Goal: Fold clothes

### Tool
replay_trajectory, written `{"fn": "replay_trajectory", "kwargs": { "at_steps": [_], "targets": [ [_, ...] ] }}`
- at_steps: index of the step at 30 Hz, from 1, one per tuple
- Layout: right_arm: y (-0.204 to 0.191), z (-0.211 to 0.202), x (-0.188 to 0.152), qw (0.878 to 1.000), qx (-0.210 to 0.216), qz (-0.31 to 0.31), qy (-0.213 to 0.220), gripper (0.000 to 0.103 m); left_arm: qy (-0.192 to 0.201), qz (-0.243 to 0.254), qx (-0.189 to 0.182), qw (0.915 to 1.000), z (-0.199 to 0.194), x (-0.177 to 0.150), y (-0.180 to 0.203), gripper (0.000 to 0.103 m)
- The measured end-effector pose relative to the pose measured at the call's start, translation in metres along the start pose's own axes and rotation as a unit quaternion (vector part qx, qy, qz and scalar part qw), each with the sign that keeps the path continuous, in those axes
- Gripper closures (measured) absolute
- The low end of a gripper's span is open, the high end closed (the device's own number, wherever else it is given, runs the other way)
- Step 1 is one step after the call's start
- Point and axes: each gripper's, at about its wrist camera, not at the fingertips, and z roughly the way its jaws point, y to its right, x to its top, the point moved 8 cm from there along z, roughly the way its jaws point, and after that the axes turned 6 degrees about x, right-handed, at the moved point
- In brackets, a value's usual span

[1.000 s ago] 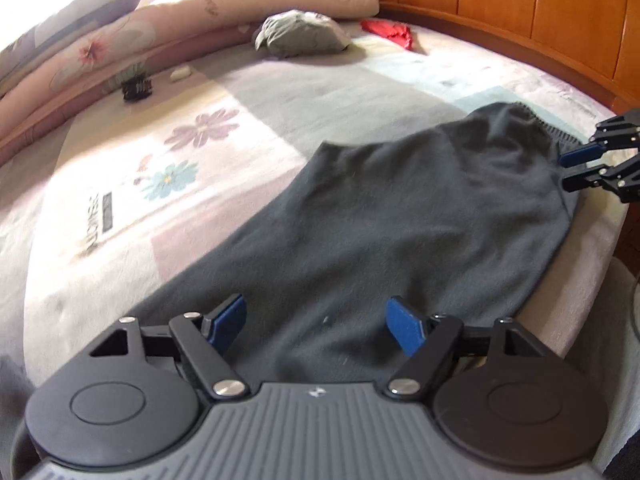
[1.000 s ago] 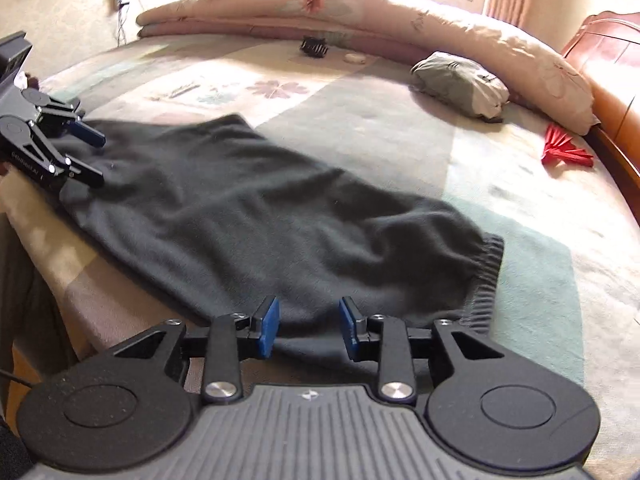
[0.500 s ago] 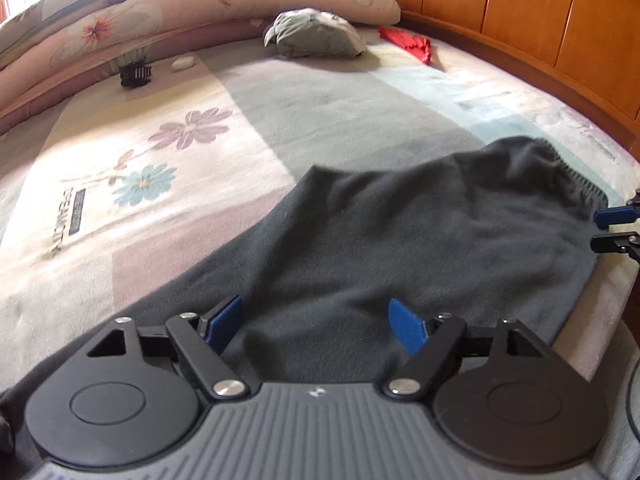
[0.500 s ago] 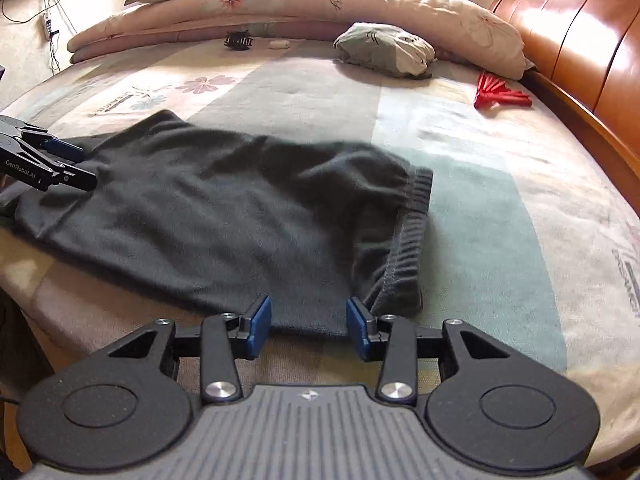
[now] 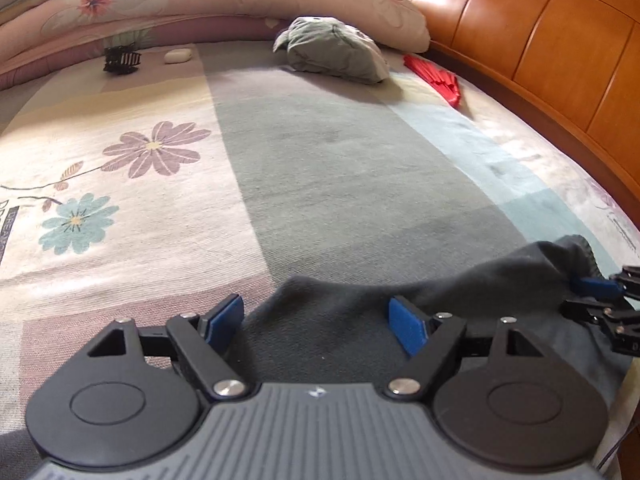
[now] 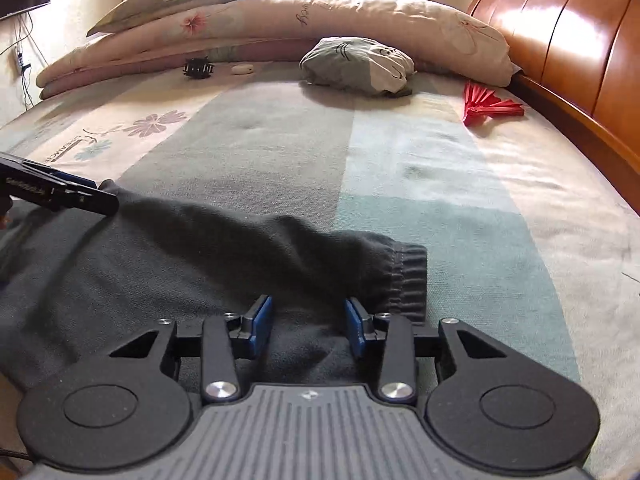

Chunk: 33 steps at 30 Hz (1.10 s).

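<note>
A dark grey garment point(image 6: 160, 264) lies across the near edge of the bed, its ribbed waistband point(image 6: 404, 276) at the right and a raised ridge along its far side. My right gripper point(image 6: 308, 322) hovers low over the waistband end. Its jaws are closing, with cloth lying between the blue pads but not pinched. My left gripper point(image 5: 316, 322) stands open wide over the garment's point(image 5: 500, 280) other end, the cloth edge under its fingers. Each gripper also shows in the other view: the left gripper point(image 6: 100, 194) at the garment's far left corner, the right gripper point(image 5: 574, 294) beside the bunched waistband.
A grey bundle of cloth point(image 6: 356, 64), a red folding fan point(image 6: 488, 106), a black hair clip point(image 6: 198, 68) and a small white case point(image 6: 242, 68) lie far up the bed. A rolled quilt point(image 6: 280, 20) lies behind them. A wooden headboard point(image 6: 580, 40) runs along the right.
Both grippers have moved lower and closer over the garment. The garment, spread flat before, now bunches into a ridge on its far side, with the waistband end drawn in.
</note>
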Motion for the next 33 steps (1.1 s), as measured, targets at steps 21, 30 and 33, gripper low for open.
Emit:
{"fn": "replay_trajectory", "kwargs": {
  "at_steps": [21, 30, 33],
  "targets": [
    [-0.015, -0.010, -0.011, 1.000, 0.000, -0.008, 0.013, 0.043, -0.023, 0.097, -0.190, 0.9766, -0.041, -0.004, 0.008, 0.022],
    [-0.020, -0.008, -0.012, 1.000, -0.004, -0.014, 0.013, 0.034, -0.071, -0.012, -0.221, 0.9726, 0.002, 0.013, -0.026, 0.021],
    [-0.020, -0.008, -0.013, 1.000, -0.005, -0.015, 0.014, 0.034, -0.071, -0.015, -0.254, 0.9646, -0.006, 0.014, -0.021, 0.021]
  ]
}}
